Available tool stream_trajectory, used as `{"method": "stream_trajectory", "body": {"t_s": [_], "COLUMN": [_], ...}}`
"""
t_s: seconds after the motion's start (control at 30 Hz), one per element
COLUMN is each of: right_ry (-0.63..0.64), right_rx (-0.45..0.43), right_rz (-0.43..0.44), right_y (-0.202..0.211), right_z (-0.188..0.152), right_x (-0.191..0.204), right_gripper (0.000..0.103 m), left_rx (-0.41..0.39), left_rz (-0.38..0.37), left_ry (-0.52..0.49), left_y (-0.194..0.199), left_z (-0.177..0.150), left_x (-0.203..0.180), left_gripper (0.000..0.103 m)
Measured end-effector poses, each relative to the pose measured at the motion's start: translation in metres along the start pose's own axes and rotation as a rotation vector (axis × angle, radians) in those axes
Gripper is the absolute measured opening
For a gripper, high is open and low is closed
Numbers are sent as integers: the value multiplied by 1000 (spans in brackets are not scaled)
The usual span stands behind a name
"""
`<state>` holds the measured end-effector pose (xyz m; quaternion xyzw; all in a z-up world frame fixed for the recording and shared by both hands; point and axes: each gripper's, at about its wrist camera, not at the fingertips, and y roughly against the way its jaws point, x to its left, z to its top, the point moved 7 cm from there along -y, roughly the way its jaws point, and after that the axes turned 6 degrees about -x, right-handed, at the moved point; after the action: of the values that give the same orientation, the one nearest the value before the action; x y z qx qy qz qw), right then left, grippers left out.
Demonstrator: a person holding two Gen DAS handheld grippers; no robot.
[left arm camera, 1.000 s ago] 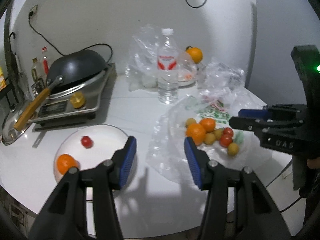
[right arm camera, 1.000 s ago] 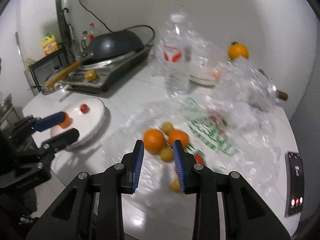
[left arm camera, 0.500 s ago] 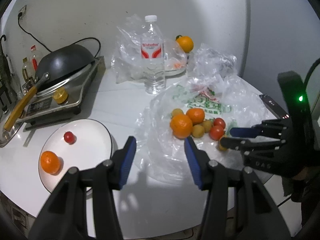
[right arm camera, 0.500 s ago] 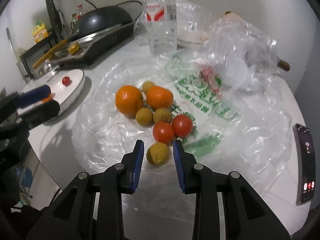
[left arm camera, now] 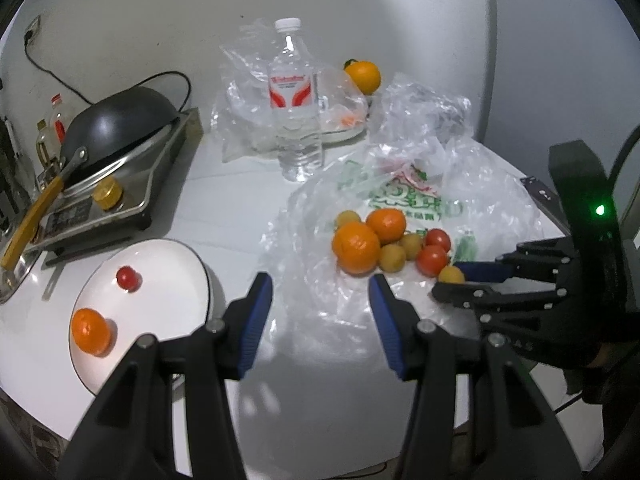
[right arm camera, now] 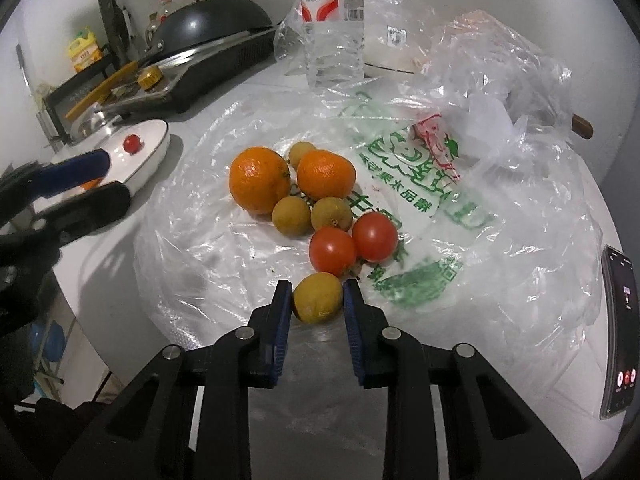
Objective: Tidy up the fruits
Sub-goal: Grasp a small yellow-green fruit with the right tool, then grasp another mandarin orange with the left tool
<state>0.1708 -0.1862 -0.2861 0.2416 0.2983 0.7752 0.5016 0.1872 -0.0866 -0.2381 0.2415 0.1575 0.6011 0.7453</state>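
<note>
A pile of fruit lies on a clear plastic bag (right arm camera: 208, 248): two oranges (right arm camera: 259, 186), two red tomatoes (right arm camera: 333, 251) and several small yellow-green fruits. My right gripper (right arm camera: 317, 300) stands around the nearest yellow-green fruit (right arm camera: 318, 298), its blue pads at both sides of it; the fruit rests on the bag. The fruit also shows in the left wrist view (left arm camera: 452, 275). My left gripper (left arm camera: 320, 292) is open and empty, above the table between the bag and a white plate (left arm camera: 160, 280) that holds an orange (left arm camera: 90, 331) and a small tomato (left arm camera: 127, 278).
A water bottle (left arm camera: 295, 104), crumpled bags and another orange (left arm camera: 363, 76) stand at the back. A stove with a dark wok (left arm camera: 112, 128) is at the left. A phone (right arm camera: 620, 360) lies at the right table edge.
My right gripper has moved down and forward to the pile and now has the nearest yellow-green fruit between its pads. My left gripper has shifted slightly.
</note>
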Motion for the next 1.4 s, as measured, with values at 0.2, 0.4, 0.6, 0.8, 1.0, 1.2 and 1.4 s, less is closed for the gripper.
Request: {"method": "stream_trajectory", "body": {"t_s": [0.2, 0.4, 0.6, 0.8, 1.0, 1.2, 1.4], "right_ry": [-12, -30, -52, -65, -75, -85, -93], "right_rx": [-56, -113, -129, -131, -130, -127, -122], "right_rz": [32, 34, 26, 28, 28, 32, 25], "right_y": [16, 30, 27, 21, 13, 5, 2], "right_z": [13, 30, 37, 40, 43, 44, 44], "right_x": [-1, -16, -36, -50, -60, -66, -72], "right_gripper": [28, 28, 28, 28, 28, 28, 28], "left_rx": [-4, 13, 46, 85, 120, 134, 127], "left_rz": [2, -1, -11, 2, 5, 8, 3], "left_ry": [-37, -78, -129, -145, -143, -156, -170], "left_y": [-5, -24, -47, -69, -85, -98, -104], "left_z": [11, 20, 24, 21, 16, 17, 20], "left_x": [-10, -20, -35, -38, -38, -37, -37], "left_gripper": [52, 52, 52, 52, 52, 52, 52]}}
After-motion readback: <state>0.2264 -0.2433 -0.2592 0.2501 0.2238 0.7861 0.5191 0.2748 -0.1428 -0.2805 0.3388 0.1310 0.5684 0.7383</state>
